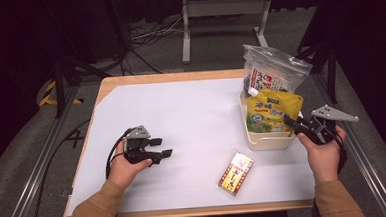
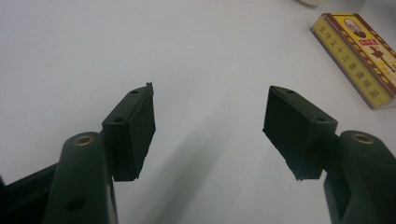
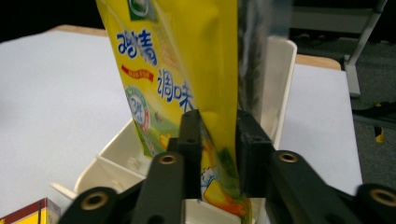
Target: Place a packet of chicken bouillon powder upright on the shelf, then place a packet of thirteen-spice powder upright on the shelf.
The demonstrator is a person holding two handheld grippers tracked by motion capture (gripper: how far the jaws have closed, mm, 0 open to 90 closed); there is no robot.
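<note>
Right hand-held gripper [image 3: 215, 154] seemingly pinches the yellow pouch [image 3: 187, 74] (unclear from above); left hand-held gripper [image 2: 208, 130] gapes empty.

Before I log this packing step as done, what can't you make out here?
- Base of the yellow pouch: high view, hidden by the bin wall; right gripper view, cut by the bottom edge.
- Whether the right gripper jaws press the pouch: unclear.
- Clear bag: blurred behind the pouch in the right gripper view.
- Yellow box: cut by the left gripper view's right edge.
</note>
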